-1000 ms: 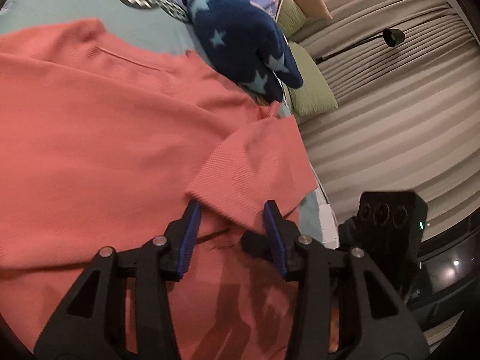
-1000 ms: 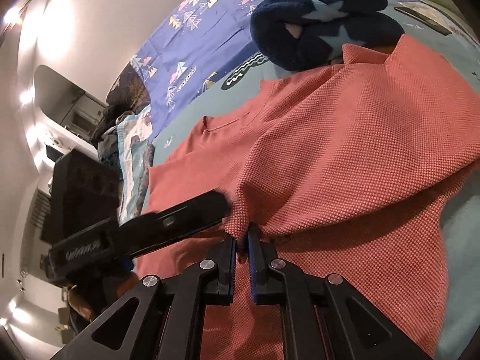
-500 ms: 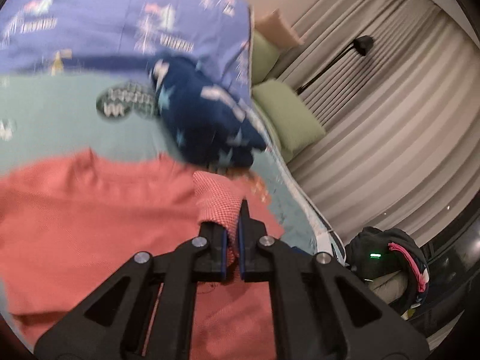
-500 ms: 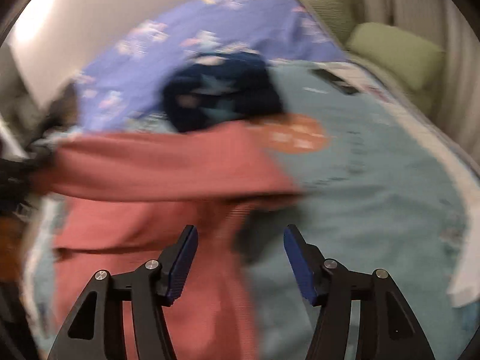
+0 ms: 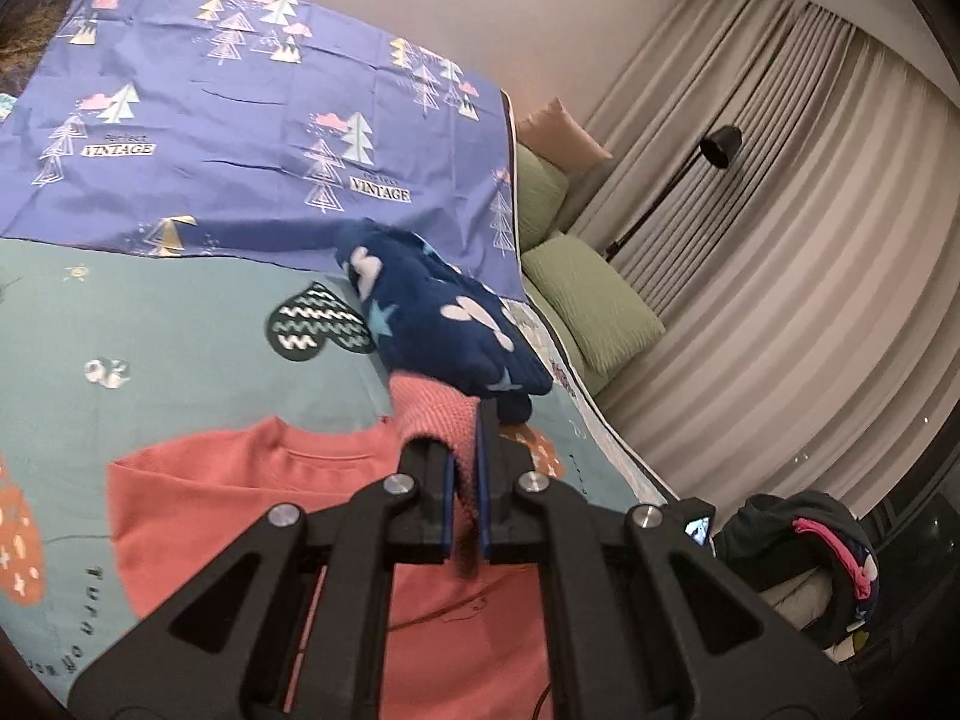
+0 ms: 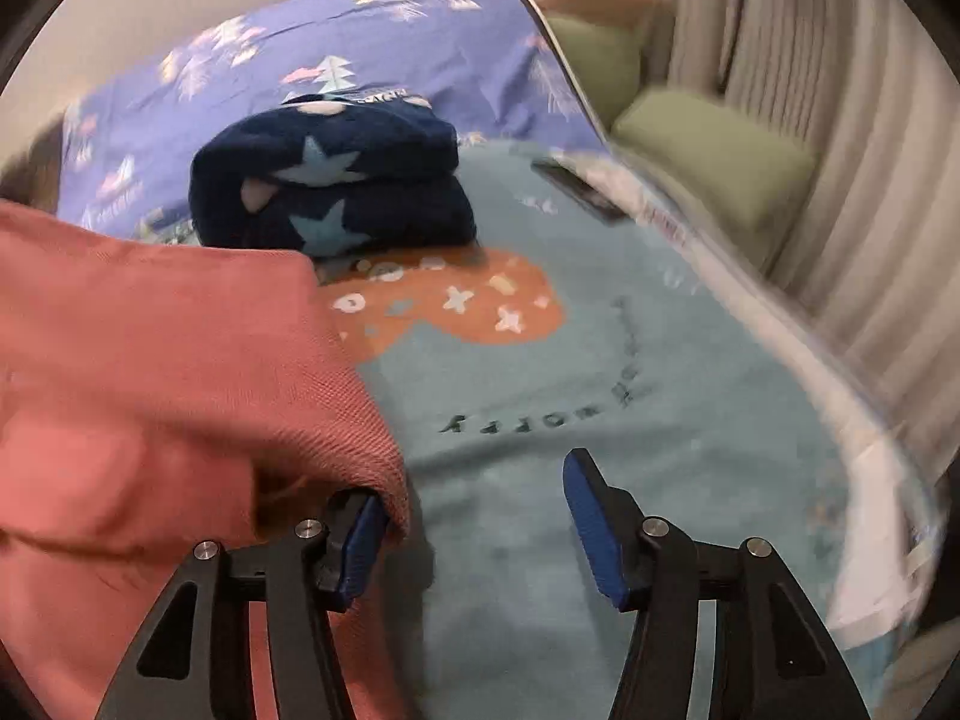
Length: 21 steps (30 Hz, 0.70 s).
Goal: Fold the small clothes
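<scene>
A salmon-pink knit top (image 5: 252, 498) lies on the teal bedspread (image 5: 180, 330). My left gripper (image 5: 465, 474) is shut on a ribbed cuff of the pink top (image 5: 435, 414) and holds it raised above the garment. In the right wrist view the pink top (image 6: 150, 360) fills the left side, folded over, its edge lying against the left finger. My right gripper (image 6: 474, 516) is open and empty, over the teal bedspread (image 6: 600, 390).
A folded navy star-print garment (image 5: 444, 324) (image 6: 330, 180) sits beyond the pink top. A purple tree-print sheet (image 5: 240, 120) covers the bed's far part. Green cushions (image 5: 591, 312), a floor lamp (image 5: 717, 147) and curtains (image 5: 780, 240) are right of the bed edge.
My left gripper closed on the pink cuff and lifted it. My right gripper let go of the pink fabric, opened, and swung right over the bedspread.
</scene>
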### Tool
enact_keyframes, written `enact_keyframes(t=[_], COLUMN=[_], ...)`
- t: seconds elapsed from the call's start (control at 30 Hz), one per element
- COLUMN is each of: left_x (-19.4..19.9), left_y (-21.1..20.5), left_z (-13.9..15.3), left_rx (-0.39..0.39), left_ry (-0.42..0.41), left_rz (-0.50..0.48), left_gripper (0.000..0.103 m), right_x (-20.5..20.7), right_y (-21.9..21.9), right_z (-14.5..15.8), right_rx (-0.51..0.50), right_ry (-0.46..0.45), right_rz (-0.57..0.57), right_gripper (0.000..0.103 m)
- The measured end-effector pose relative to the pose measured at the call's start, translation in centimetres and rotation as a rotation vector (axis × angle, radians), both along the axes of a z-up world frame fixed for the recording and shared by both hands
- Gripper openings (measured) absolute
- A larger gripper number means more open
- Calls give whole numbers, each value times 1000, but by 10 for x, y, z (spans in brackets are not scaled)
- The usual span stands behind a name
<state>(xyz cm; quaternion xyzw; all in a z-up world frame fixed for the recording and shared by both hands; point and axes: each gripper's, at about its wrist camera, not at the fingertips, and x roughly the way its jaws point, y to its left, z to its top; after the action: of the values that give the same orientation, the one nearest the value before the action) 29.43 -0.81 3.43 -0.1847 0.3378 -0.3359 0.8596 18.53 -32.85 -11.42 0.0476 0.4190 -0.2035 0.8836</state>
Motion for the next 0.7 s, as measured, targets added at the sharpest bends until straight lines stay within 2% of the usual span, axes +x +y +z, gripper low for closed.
enact_keyframes(t=[0.1,0.2,0.33,0.4,0.53,0.63,0.7], left_x=[3,5,-3,-9,-6,-5,-4], left_y=[20,34,52,61,77,85,87], left_z=[-16,-45,-80,-92,-93,-77,-73], left_rx=[27,36,20,38,26,-8,19], left_ry=[25,101,175,188,201,147,115], left_rz=[38,55,58,65,102,110,115], left_gripper=[7,7,7,7,7,7,7], right_x=[-9,-8,-12,-19,-24,-24,-23], right_y=[11,14,11,16,30,34,37], right_z=[5,5,4,6,9,10,9], right_rx=[-48,-61,103,116,50,53,54], right_ry=[-14,-10,-8,-12,7,1,1], right_rz=[25,35,133,187,249,251,244], right_gripper=[58,58,59,60,60,62,62])
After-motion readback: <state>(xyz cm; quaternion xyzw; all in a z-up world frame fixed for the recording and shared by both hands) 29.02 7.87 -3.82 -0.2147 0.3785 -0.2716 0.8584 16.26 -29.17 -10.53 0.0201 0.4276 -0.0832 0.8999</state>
